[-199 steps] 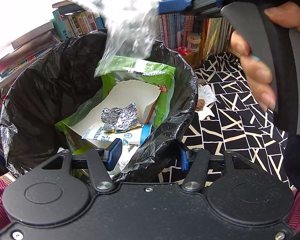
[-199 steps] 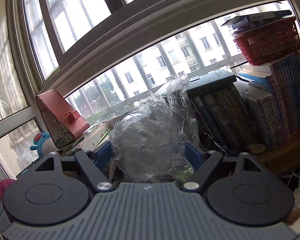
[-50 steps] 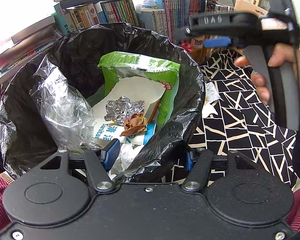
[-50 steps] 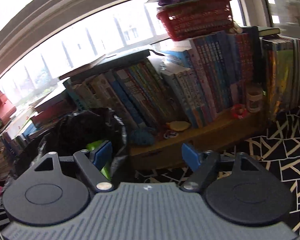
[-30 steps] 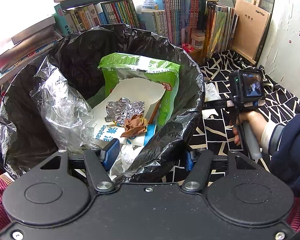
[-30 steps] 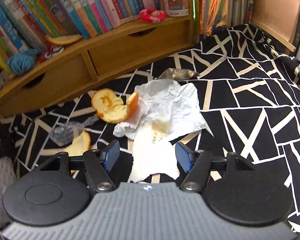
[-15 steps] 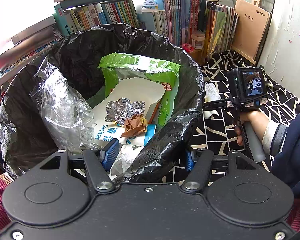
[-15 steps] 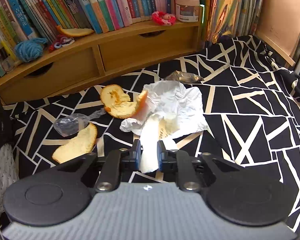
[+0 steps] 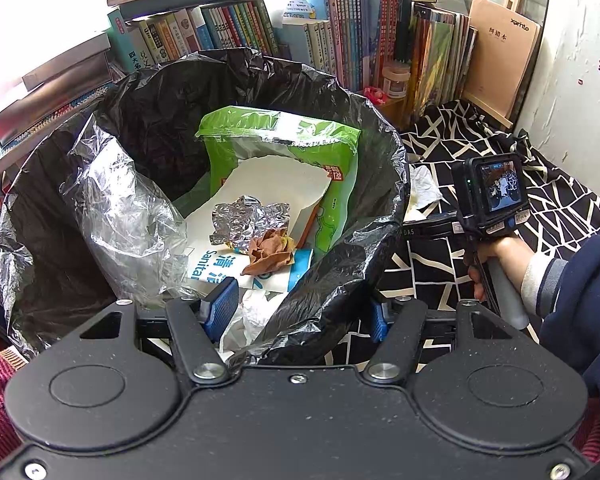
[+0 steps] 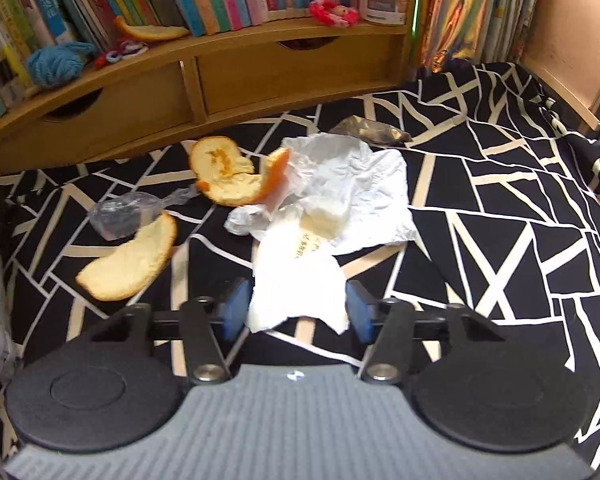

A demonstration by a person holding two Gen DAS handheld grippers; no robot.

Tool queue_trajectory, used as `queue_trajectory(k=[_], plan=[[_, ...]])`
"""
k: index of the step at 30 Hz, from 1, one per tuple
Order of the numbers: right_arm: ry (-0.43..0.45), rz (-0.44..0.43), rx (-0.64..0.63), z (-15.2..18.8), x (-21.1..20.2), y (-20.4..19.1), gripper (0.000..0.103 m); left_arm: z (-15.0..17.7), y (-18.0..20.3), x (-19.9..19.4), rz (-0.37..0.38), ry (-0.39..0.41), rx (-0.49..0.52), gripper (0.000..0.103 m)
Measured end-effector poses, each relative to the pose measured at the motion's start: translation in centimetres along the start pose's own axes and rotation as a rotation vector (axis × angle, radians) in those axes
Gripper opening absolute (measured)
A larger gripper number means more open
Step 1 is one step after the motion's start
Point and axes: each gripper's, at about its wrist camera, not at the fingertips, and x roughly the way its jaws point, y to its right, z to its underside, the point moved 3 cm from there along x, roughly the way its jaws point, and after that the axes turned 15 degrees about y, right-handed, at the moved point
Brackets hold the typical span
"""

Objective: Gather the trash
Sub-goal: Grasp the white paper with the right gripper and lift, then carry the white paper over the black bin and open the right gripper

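The white paper strip [image 10: 296, 280] is lying on the black-and-white patterned cloth [image 10: 500, 208], its long axis running from the right gripper [image 10: 294, 312] away toward the wooden shelf [image 10: 220, 76]. Its near, wider end is sitting between the two blue fingers [image 10: 234, 312]; its far end is tucking under a crumpled white tissue [image 10: 348, 184]. The right fingers have just been opening and are now standing about half apart, flanking the strip on both sides; blur makes it hard to say whether the pads are brushing its edges, but they do not appear to be pressing it.

Left of the strip, two pieces of orange peel [image 10: 228, 176] are resting on the cloth, with a small clear wrapper [image 10: 120, 216] between them. A dark wrapper [image 10: 368, 130] is peeking out beyond the tissue, nearer the shelf.

The left gripper [image 9: 300, 308] is pinching the near rim of the black bin bag [image 9: 332, 292], its fingers partly closed on the plastic, one inside the rim and one outside. Inside the bag are lying a green package [image 9: 284, 148], crumpled foil [image 9: 252, 216], a brown scrap [image 9: 270, 252] and clear plastic film [image 9: 128, 216].
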Motion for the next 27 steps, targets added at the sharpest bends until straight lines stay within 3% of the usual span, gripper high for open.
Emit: queue_trajectory(k=[6,11,17,22,27], plan=[[-0.008,-0.012,-0.004,-0.2,-0.6,-0.9,0.051,0.0,0.0,0.0,-0.001,0.001,0.001,0.061],[0.035,-0.019,0.037,-2.3,-2.2,-1.0,0.051,0.0,0.0,-0.1,-0.001,0.002,0.001,0.061],[0.154,-0.085,0.039,-6.9,-6.0,-2.4,0.051,0.0,0.0,-0.1,0.000,0.002,0.001,0.061],[0.303,-0.179,0.068,-11.3,-10.4,-3.6,0.052,0.0,-0.1,-0.1,0.002,0.000,-0.005,0.061],[0.449,-0.328,0.048,-14.4,-15.2,-5.4,0.054,0.0,-0.1,-0.1,0.002,0.000,-0.005,0.061]])
